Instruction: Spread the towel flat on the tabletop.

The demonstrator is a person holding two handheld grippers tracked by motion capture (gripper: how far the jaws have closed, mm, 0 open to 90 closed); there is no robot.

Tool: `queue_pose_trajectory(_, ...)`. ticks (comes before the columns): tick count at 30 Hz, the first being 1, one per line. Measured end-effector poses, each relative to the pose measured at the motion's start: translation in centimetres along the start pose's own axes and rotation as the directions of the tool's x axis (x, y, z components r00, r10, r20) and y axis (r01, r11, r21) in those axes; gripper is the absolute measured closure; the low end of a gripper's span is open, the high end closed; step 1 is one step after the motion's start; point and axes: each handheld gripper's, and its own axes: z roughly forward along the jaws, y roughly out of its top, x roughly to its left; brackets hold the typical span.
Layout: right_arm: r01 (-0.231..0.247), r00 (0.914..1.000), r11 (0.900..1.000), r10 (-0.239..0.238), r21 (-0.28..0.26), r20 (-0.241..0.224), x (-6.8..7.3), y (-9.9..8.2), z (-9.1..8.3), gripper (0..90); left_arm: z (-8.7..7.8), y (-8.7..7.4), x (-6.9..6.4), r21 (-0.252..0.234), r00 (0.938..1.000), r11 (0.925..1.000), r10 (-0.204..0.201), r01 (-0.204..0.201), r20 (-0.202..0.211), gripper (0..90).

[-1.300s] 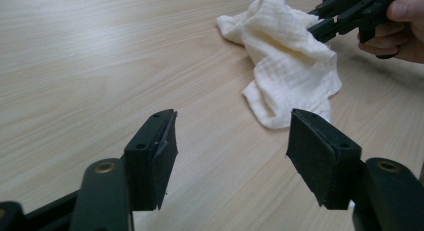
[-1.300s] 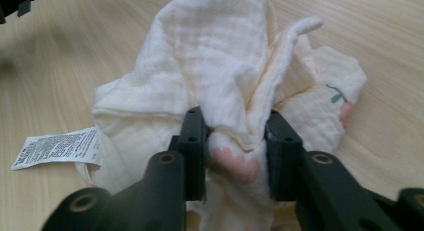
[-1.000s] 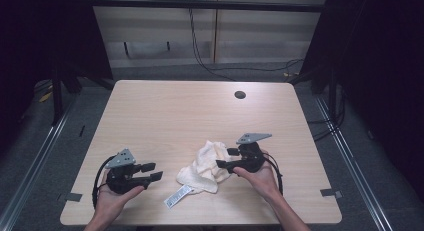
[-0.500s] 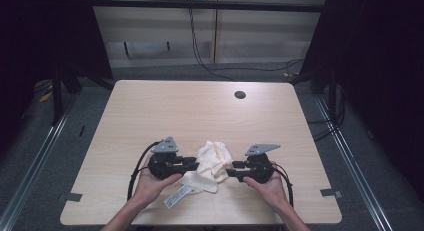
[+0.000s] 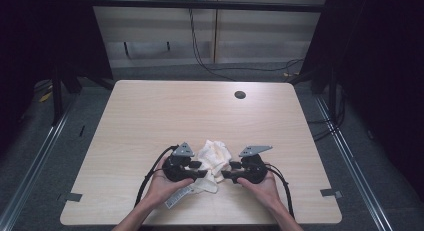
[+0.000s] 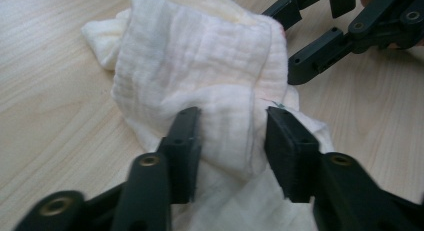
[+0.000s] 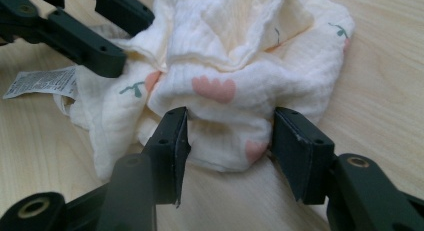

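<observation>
From the lower left of the high view, the left hand-held gripper (image 5: pixel 201 170) has swept in across the surface (image 5: pixel 150 116) since a second ago and now sits against the left edge of the crumpled cream cloth (image 5: pixel 214 157), low in the middle of the frame. The right hand-held gripper (image 5: pixel 228 174) has barely shifted and flanks the cloth from the other side, so the bundle lies pinched between two facing tools.

In the left gripper view the jaws have just been opening a little, standing apart with a ridge of cloth (image 6: pixel 200 81) between them; the pads brush the fabric but do not squeeze it. The right gripper view shows the same: jaws just widened, parted around a fold of cloth (image 7: pixel 235 66) printed with pink shapes and small green sprigs, not yet clamped.

To my eye both hands are lining up for a two-sided grasp, probably to lift or spread it.

A white care label (image 7: pixel 42 82) trails from the cloth's edge; its print is too fine to read.
</observation>
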Motion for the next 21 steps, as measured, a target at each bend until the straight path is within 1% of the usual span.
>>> queue_pose_trajectory(2, -0.004, 1.0, 1.0, 0.004, -0.006, -0.006, -0.1, 0.0, 0.0, 50.8, 0.5, -0.4, 0.1, 0.027, 1.0, 0.9996, 0.002, -0.002, 0.0, 66.8)
queue_pose_trajectory(3, -0.004, 1.0, 1.0, 0.004, -0.008, -0.004, -0.1, 0.0, 0.0, 51.9, 0.8, -0.6, 0.1, 0.021, 0.9999, 0.9997, 0.009, -0.009, 0.005, 71.0)
queue_pose_trajectory(4, -0.001, 1.0, 1.0, 0.001, -0.008, -0.004, -0.1, 0.0, 0.1, 52.3, 0.8, -0.6, 0.0, 0.021, 0.9999, 0.9997, 0.012, -0.012, 0.003, 74.5)
queue_pose_trajectory(5, -0.002, 1.0, 1.0, 0.002, -0.006, 0.0, 0.0, 0.0, 0.1, 52.6, 0.6, -0.5, 0.1, 0.015, 0.9999, 0.9998, 0.013, -0.013, 0.01, 77.3)
queue_pose_trajectory(6, -0.009, 1.0, 1.0, 0.009, 0.0, 0.001, 0.0, 0.0, 0.2, 56.9, 0.4, -0.4, 0.1, 0.006, 0.9997, 1.0, 0.001, -0.002, 0.024, 81.1)
queue_pose_trajectory(7, -0.007, 1.0, 1.0, 0.007, 0.003, -0.003, 0.0, -0.1, 0.2, 60.0, 0.3, -0.4, 0.2, -0.012, 0.9984, 0.9998, -0.017, 0.018, 0.053, 82.5)
queue_pose_trajectory(8, 0.0, 1.0, 1.0, 0.0, 0.004, 0.008, 0.1, -0.1, 0.3, 66.6, 0.1, -0.4, 0.2, -0.011, 0.9975, 0.9998, -0.017, 0.018, 0.068, 83.7)
queue_pose_trajectory(10, -0.001, 0.9999, 1.0, 0.001, 0.002, 0.011, 0.1, -0.1, 0.2, 75.0, -0.3, -0.3, 0.3, -0.03, 0.9951, 0.999, -0.029, 0.032, 0.095, 85.0)
queue_pose_trajectory(11, 0.0, 0.9999, 1.0, 0.0, -0.004, 0.017, 0.2, 0.0, 0.1, 78.0, -0.7, 0.0, 0.3, -0.052, 0.9937, 0.9979, -0.032, 0.038, 0.107, 85.3)
queue_pose_trajectory(12, 0.007, 0.9996, 0.9997, -0.006, -0.025, 0.029, 0.1, 0.1, -0.2, 81.6, -1.0, 0.1, 0.4, -0.066, 0.9931, 0.9971, -0.032, 0.039, 0.113, 85.5)
queue_pose_trajectory(13, 0.0, 0.9995, 0.9994, 0.001, -0.033, 0.031, 0.0, 0.2, -0.5, 84.8, -1.5, 0.2, 0.4, -0.091, 0.9912, 0.9942, -0.046, 0.057, 0.124, 85.5)
queue_pose_trajectory(14, -0.008, 0.9994, 0.9986, 0.009, -0.053, 0.034, -0.2, 0.3, -0.8, 85.7, -1.8, 0.3, 0.6, -0.107, 0.99, 0.9923, -0.047, 0.062, 0.133, 85.5)
queue_pose_trajectory(16, -0.041, 0.9983, 0.9956, 0.044, -0.084, 0.039, -0.7, 0.4, -1.5, 86.5, -3.0, 0.4, 1.3, -0.167, 0.9849, 0.981, -0.073, 0.099, 0.157, 85.4)
queue_pose_trajectory(17, -0.049, 0.9979, 0.9945, 0.052, -0.093, 0.037, -1.0, 0.5, -1.9, 86.9, -3.5, 0.3, 1.7, -0.186, 0.9818, 0.9747, -0.093, 0.124, 0.165, 85.5)
queue_pose_trajectory(18, -0.052, 0.9974, 0.9935, 0.057, -0.102, 0.045, -1.2, 0.6, -2.2, 87.1, -3.8, 0.2, 2.0, -0.195, 0.9808, 0.9717, -0.101, 0.133, 0.166, 85.5)
queue_pose_trajectory(19, -0.06, 0.9967, 0.9931, 0.065, -0.101, 0.05, -1.3, 0.6, -2.4, 87.2, -4.4, 0.1, 2.4, -0.212, 0.9809, 0.9665, -0.113, 0.145, 0.159, 85.5)
queue_pose_trajectory(20, -0.063, 0.9963, 0.9923, 0.069, -0.107, 0.051, -1.5, 0.6, -2.7, 87.3, -4.8, 0.0, 2.8, -0.226, 0.9783, 0.9606, -0.126, 0.162, 0.164, 85.5)
queue_pose_trajectory(21, -0.068, 0.9959, 0.9919, 0.074, -0.107, 0.053, -1.7, 0.6, -2.9, 87.4, -5.4, -0.2, 3.3, -0.249, 0.9734, 0.9495, -0.15, 0.19, 0.173, 85.5)
